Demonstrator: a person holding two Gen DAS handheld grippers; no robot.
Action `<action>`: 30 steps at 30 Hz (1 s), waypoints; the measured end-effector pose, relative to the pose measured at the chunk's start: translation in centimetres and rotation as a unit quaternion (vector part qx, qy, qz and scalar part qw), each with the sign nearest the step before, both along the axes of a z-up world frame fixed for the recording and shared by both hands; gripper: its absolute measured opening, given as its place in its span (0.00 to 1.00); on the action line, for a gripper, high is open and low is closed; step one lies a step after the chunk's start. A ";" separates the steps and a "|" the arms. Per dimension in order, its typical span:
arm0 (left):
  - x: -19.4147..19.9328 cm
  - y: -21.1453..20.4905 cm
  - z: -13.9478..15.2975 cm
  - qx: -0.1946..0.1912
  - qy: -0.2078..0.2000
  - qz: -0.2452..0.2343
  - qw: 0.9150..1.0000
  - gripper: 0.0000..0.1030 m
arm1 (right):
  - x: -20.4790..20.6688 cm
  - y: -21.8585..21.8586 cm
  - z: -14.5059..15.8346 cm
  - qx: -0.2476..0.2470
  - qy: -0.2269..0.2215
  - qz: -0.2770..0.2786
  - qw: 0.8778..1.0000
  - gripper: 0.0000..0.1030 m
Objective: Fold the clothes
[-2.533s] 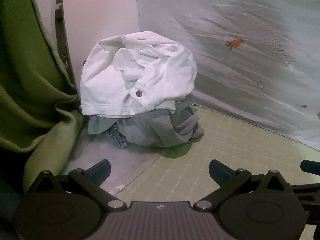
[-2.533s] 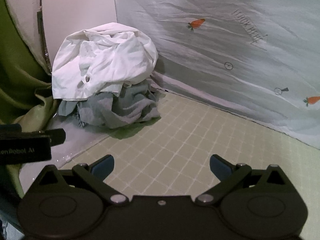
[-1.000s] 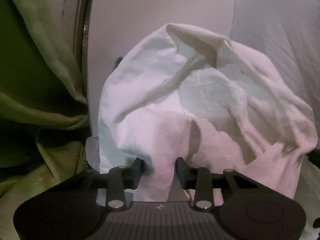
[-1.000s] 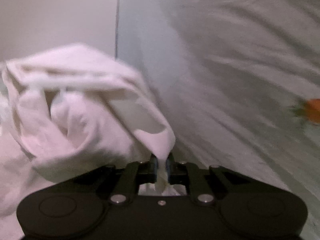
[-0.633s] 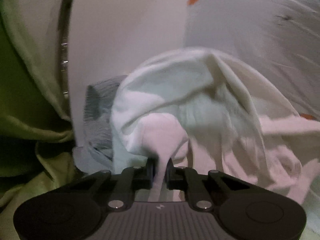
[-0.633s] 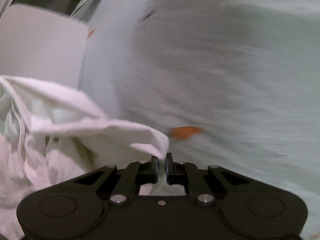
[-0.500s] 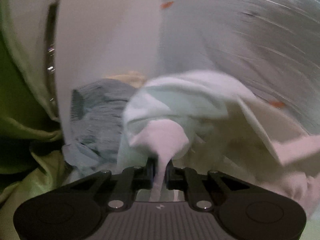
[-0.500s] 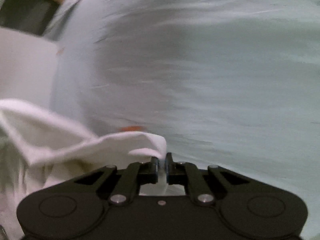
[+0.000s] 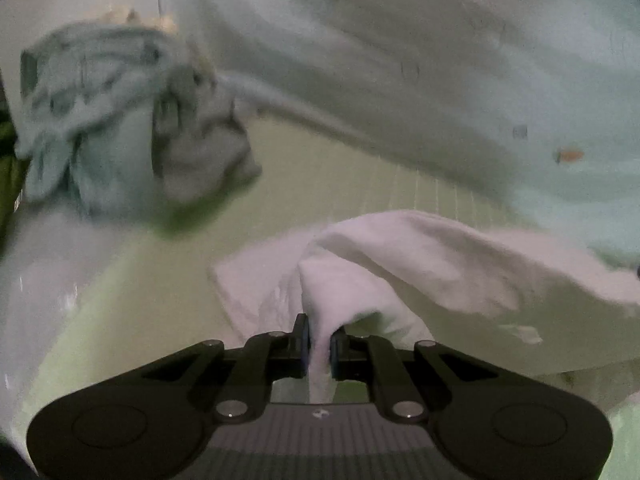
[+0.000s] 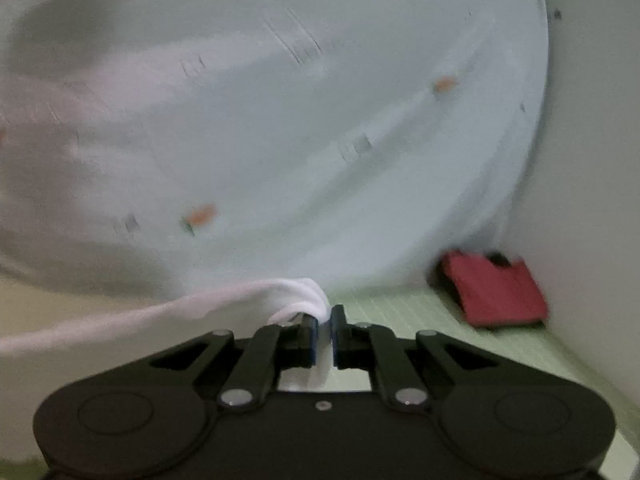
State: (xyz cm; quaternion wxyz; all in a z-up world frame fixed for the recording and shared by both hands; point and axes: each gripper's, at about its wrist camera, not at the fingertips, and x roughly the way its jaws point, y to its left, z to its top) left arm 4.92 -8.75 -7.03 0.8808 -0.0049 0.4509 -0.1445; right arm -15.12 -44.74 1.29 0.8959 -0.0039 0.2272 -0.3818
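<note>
A white garment (image 9: 420, 272) hangs between both grippers over the pale green checked mat (image 9: 340, 176). My left gripper (image 9: 319, 340) is shut on a bunched fold of it, and the cloth spreads off to the right. In the right wrist view the same white garment (image 10: 168, 312) stretches away to the left, with my right gripper (image 10: 325, 334) shut on a gathered edge. The remaining pile of grey-blue clothes (image 9: 120, 120) lies at the upper left of the left wrist view, well away from both grippers.
A pale sheet with small orange carrot prints (image 9: 440, 60) hangs along the back. A folded red cloth (image 10: 494, 290) lies on the mat in the far right corner by a white wall (image 10: 592, 160). Green fabric (image 9: 6, 168) shows at the far left edge.
Both grippers closed on the white garment on top of the pile and pulled it off to the right. The grey-blue clothes beneath are uncovered, and the red cloth has come into the right wrist view.
</note>
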 end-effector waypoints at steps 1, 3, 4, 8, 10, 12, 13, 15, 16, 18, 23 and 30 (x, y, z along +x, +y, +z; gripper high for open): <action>-0.6 -0.1 -0.7 0.004 0.013 0.006 1.000 0.13 | -1.0 -0.7 -1.0 0.014 0.022 0.003 1.000 0.07; -1.5 -0.2 -1.3 0.006 0.028 0.017 0.999 0.16 | -2.9 -2.1 -3.0 0.054 0.058 0.010 0.997 0.08; -1.9 -0.3 -1.6 0.006 0.035 0.022 0.999 0.19 | -3.6 -2.7 -4.0 0.085 0.065 0.011 0.994 0.10; -3.4 -0.4 -1.0 0.001 0.041 0.046 0.998 0.41 | -6.1 -4.7 -5.9 0.209 0.052 0.007 0.976 0.28; -3.9 -0.2 -0.6 -0.011 0.045 0.059 0.997 0.45 | -7.8 -6.1 -6.2 0.275 0.013 -0.017 0.961 0.41; -4.6 0.0 -0.1 -0.042 0.050 0.066 0.996 0.50 | -9.9 -7.5 -6.4 0.322 -0.029 -0.045 0.945 0.45; -4.9 0.1 0.1 -0.060 0.052 0.070 0.994 0.53 | -11.0 -8.1 -6.4 0.339 -0.050 -0.057 0.938 0.46; -5.2 0.4 0.6 -0.090 0.050 0.078 0.992 0.54 | -12.9 -9.1 -6.4 0.370 -0.097 -0.076 0.921 0.53; -5.4 0.4 1.0 -0.102 0.048 0.080 0.990 0.56 | -13.3 -9.8 -6.5 0.389 -0.122 -0.081 0.909 0.59; -5.8 0.2 1.7 -0.127 0.032 0.081 0.988 0.59 | -13.8 -11.0 -7.0 0.436 -0.175 -0.086 0.878 0.63; -6.2 -0.4 2.7 -0.187 0.015 0.089 0.978 0.75 | -13.0 -13.0 -9.1 0.555 -0.256 -0.094 0.786 0.74; -4.4 -0.4 0.4 -0.198 0.054 0.147 0.968 0.76 | -10.6 -14.9 -13.7 0.679 -0.273 -0.127 0.670 0.79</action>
